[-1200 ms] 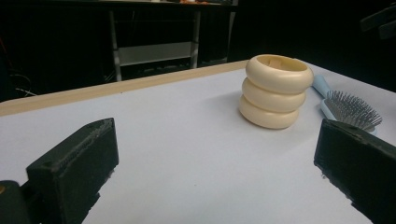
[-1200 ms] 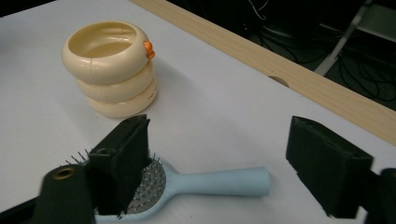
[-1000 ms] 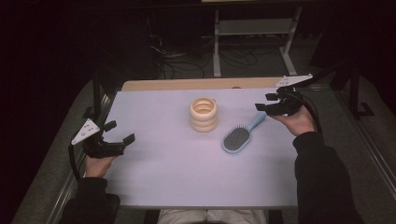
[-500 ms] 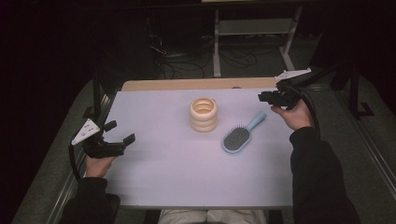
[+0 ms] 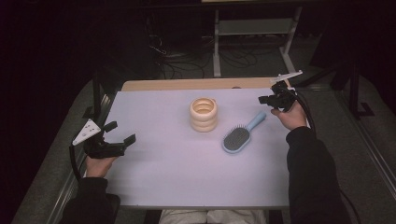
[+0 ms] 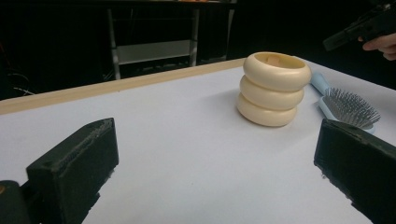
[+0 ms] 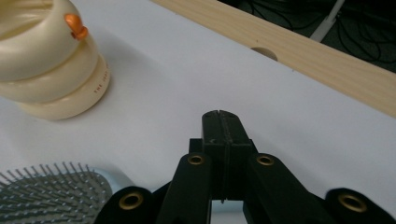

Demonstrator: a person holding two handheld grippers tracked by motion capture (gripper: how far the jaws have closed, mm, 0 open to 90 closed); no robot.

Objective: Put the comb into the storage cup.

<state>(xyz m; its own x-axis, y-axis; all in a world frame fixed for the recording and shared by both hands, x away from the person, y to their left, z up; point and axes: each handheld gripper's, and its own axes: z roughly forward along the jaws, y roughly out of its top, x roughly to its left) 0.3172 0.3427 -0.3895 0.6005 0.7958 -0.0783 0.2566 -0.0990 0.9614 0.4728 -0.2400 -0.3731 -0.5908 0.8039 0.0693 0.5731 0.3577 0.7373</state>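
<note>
Two things lie on the surface (image 5: 154, 186): a cream holder (image 5: 203, 114) of stacked rings, standing near the far edge at the middle, and a blue hairbrush (image 5: 240, 135) just beside it toward the right edge. The brush is laid bristles up, its long axis slanted, the handle aimed at the far right corner. There the right claw (image 5: 268, 99) is held, jaws pressed together and empty, clearly the nearer one. The left claw (image 5: 120, 133) is held wide apart by the left edge, well apart from both.
</note>
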